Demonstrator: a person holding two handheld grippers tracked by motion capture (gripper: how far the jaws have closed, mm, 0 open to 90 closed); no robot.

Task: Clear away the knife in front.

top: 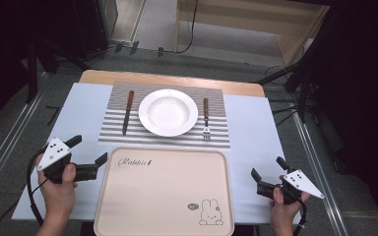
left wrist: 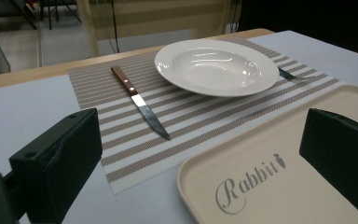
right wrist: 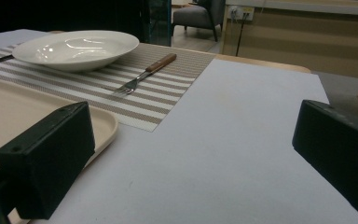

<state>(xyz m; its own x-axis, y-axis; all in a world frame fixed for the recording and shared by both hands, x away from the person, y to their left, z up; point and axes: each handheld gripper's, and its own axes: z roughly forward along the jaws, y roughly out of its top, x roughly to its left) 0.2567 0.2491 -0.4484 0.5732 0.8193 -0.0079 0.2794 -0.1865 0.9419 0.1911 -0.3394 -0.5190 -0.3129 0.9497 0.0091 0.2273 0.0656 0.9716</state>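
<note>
One plate (top: 168, 112), knife (top: 127, 112), fork (top: 206, 119), tray (top: 165, 196); two grippers, fingers spread, empty.

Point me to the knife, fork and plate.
knife (top: 127, 114): high view, where handle meets blade.
fork (top: 206, 119): high view, middle of its length.
plate (top: 168, 112): high view, centre of the bowl.

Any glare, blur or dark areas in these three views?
High view: even light on the table, surroundings nearly black, plate bright with little inner detail. Left gripper view: highlights on the plate bowl and knife blade; near jaws soft. Right gripper view: dimmer, fork slightly soft, jaws blurred, top left dark.
</note>
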